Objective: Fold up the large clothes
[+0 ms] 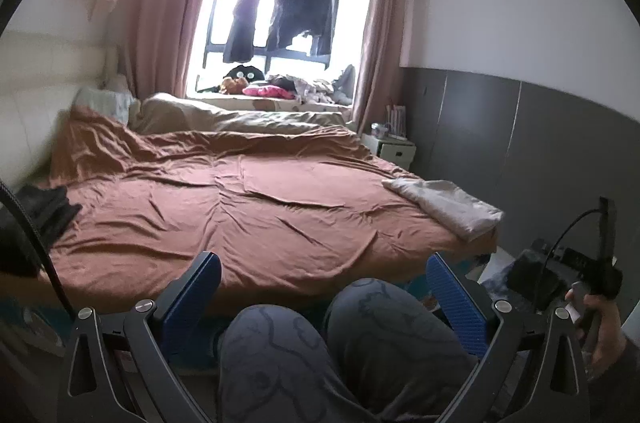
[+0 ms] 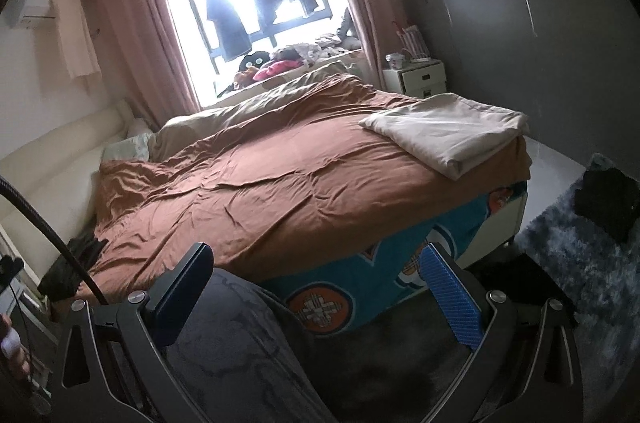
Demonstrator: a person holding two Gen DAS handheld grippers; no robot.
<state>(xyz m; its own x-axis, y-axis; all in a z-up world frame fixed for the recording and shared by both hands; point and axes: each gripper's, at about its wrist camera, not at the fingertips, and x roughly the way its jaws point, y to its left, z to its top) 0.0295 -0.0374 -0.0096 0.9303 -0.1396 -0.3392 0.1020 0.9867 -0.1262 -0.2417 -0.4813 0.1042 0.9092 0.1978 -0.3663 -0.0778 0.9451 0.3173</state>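
Folded cream cloth [image 2: 448, 133] lay at the far right corner of the bed [image 2: 280, 183], on top of the rust-brown cover [image 1: 248, 207], near the bed's right edge; long axis ran along that edge, from the foot corner toward the window [image 1: 280, 23], with the thick folded side turned to the foot end. Looked pale beige, soft and several layers deep, with a stitched hem along the far side and mild creases across the top. Also seen in the left wrist view [image 1: 444, 203], at the same corner. Dark garment [image 1: 44, 211] sat bunched at the left side of the cover, by the cream headboard [image 1: 36, 111], well apart from the cloth. Left gripper [image 1: 324, 287] hung above the person's knees [image 1: 340, 335] in grey patterned trousers, jaws spread wide, gripping nothing. Right gripper [image 2: 316, 283] hovered before the bed's foot end, over the teal patterned sheet [image 2: 360, 287], jaws likewise wide and empty. Right hand [image 1: 600, 327] seen clasping its gripper's handle
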